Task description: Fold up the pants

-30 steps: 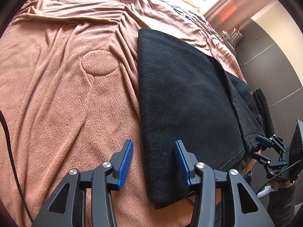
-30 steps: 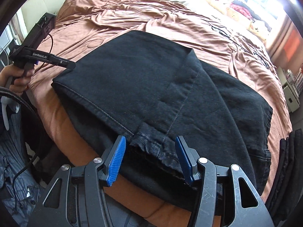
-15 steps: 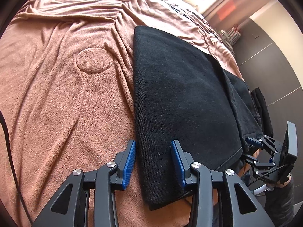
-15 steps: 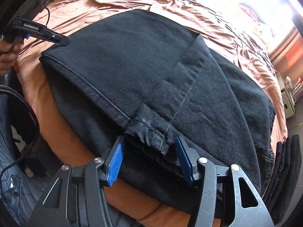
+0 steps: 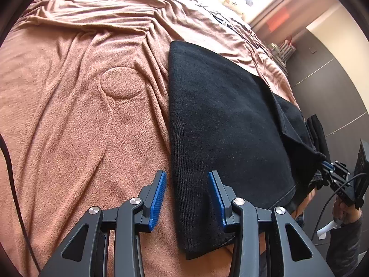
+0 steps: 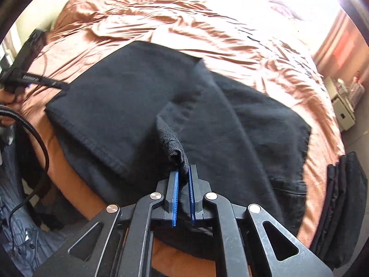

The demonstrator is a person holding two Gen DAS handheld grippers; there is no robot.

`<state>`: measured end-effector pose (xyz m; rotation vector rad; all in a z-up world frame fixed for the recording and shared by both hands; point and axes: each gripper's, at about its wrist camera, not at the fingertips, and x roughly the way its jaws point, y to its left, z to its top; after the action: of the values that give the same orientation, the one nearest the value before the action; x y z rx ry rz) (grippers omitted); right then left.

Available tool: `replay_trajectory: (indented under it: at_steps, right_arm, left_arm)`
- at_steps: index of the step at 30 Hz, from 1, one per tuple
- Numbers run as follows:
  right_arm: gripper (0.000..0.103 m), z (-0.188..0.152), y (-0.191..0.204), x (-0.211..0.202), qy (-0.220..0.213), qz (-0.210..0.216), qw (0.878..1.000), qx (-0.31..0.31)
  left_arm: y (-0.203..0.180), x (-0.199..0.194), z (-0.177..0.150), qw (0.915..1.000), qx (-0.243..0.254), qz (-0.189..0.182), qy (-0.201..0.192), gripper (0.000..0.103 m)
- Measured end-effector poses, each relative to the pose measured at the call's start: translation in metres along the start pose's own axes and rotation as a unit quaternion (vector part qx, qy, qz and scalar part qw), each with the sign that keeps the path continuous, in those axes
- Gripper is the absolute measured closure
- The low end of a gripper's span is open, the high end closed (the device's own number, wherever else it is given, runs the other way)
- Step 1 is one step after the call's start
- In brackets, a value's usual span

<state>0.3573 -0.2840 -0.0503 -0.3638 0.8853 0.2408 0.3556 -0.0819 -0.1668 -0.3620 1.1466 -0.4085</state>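
Observation:
Black pants [image 5: 226, 138] lie folded on a brown blanket [image 5: 80, 127] near the bed's front edge. My left gripper [image 5: 187, 175] is open and straddles their left folded edge, one blue pad over the blanket and the other over the cloth, neither pressing. In the right wrist view the pants [image 6: 138, 92] spread wide, and my right gripper [image 6: 183, 172] is shut on a bunched hem corner [image 6: 173, 143], which rises in a peak off the layer below. The left gripper's tip [image 6: 57, 84] shows at the pants' far left corner. The right gripper [image 5: 327, 166] also shows at the right edge.
A stack of dark folded clothes [image 6: 341, 203] sits at the bed's right edge. A black cable [image 5: 13, 184] runs along the left. A hand [image 6: 9, 97] holds the left gripper. A white cabinet [image 6: 343, 113] stands beyond the bed. Rumpled blanket fills the far side.
The right gripper's jaws closed on the hem corner and pulled it up and toward the camera. The left gripper stayed where it was, still open over the pants' edge.

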Motion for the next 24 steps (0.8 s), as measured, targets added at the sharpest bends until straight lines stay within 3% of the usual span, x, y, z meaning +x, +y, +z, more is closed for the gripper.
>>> replay_trajectory:
  at_steps: [11,24]
  right_arm:
    - [0.099,0.026,-0.047,-0.011,-0.003,-0.109,0.991,0.076]
    - [0.099,0.056,-0.096,0.017,-0.011,-0.163,0.980,0.111]
  left_arm:
    - [-0.003,0.008,0.002,1.0000,0.005,0.008,0.003,0.062]
    - [-0.003,0.015,0.010,0.9999,0.013,0.007,0.002,0.062]
